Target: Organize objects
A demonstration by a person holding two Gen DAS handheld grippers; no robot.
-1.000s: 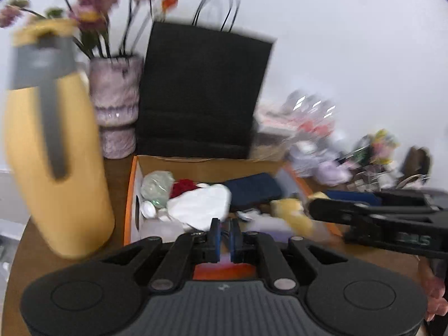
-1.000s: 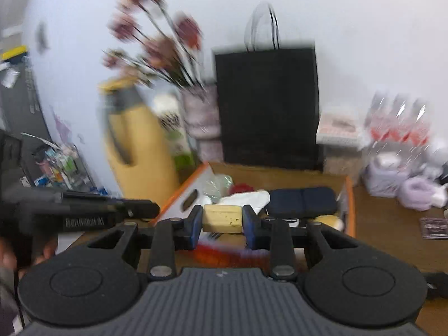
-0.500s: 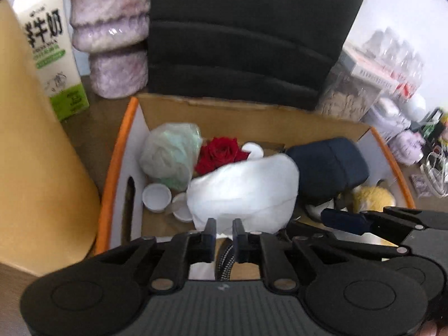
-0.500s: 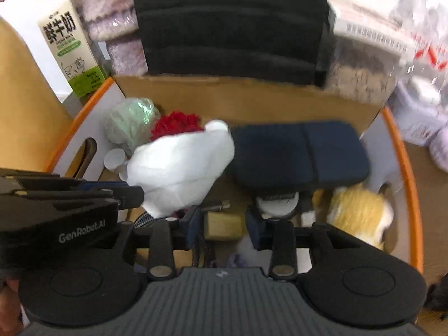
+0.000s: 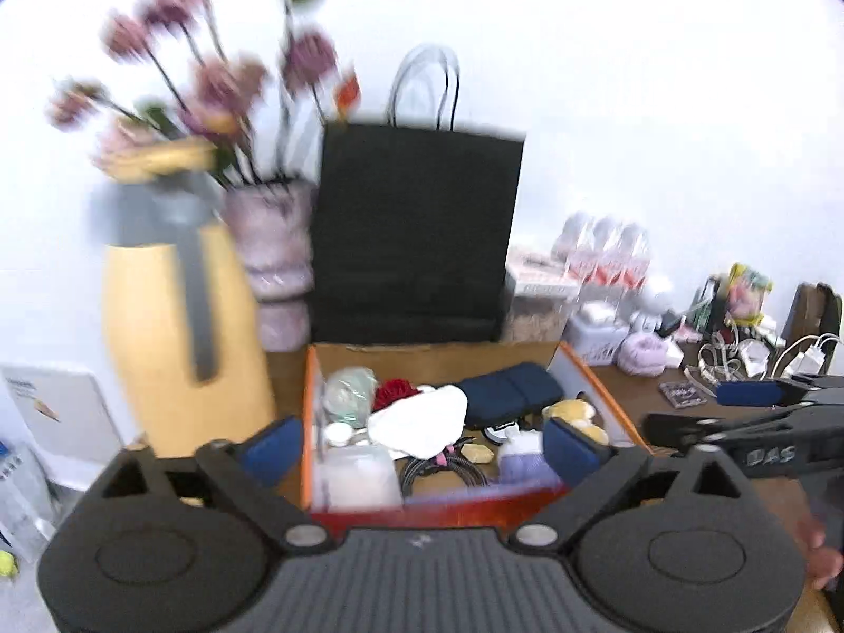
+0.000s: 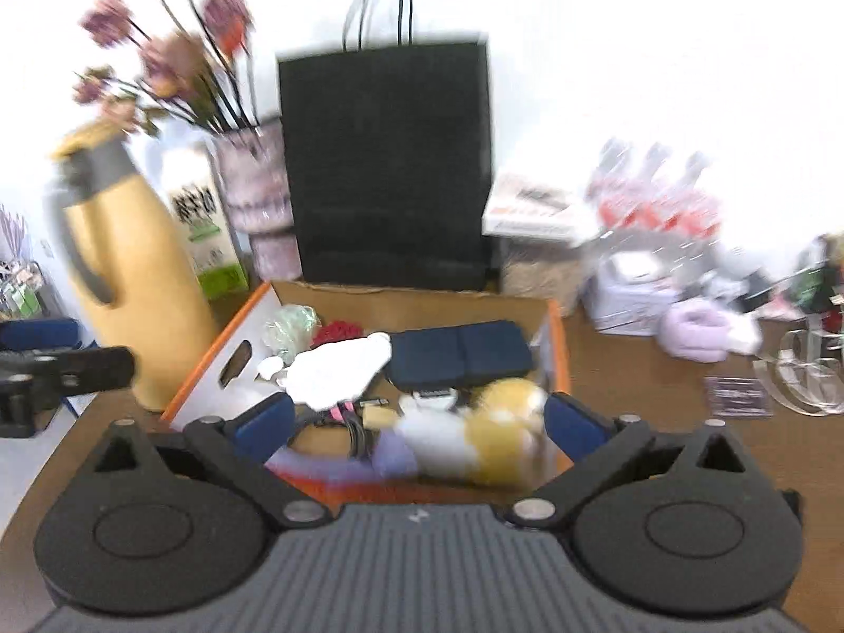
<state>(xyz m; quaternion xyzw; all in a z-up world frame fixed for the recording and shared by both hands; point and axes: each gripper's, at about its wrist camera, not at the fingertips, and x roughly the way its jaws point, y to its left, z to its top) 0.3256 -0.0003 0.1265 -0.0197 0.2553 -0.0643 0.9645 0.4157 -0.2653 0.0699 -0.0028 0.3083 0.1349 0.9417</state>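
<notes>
An orange-rimmed cardboard box (image 5: 601, 385) (image 6: 556, 348) on the wooden table holds a white cloth (image 5: 422, 419) (image 6: 337, 369), a navy pouch (image 5: 509, 393) (image 6: 459, 351), a red rose (image 5: 393, 390), a green bundle (image 5: 345, 393), a yellow plush (image 6: 506, 422), cables (image 5: 443, 467) and a small tan block (image 5: 477, 453) (image 6: 377, 414). My left gripper (image 5: 422, 446) is open and empty, held back above the box's near edge. My right gripper (image 6: 416, 422) is open and empty, also above the near edge.
A yellow thermos (image 5: 179, 327) (image 6: 126, 285), a milk carton (image 6: 205, 227), a vase of flowers (image 5: 271, 258) and a black paper bag (image 5: 416, 232) (image 6: 387, 169) stand behind the box. Bottles, boxes and cables (image 5: 738, 337) clutter the table's right side.
Both grippers have opened and pulled back and up out of the box. The tan block that the right gripper held now lies in the box beside the cables.
</notes>
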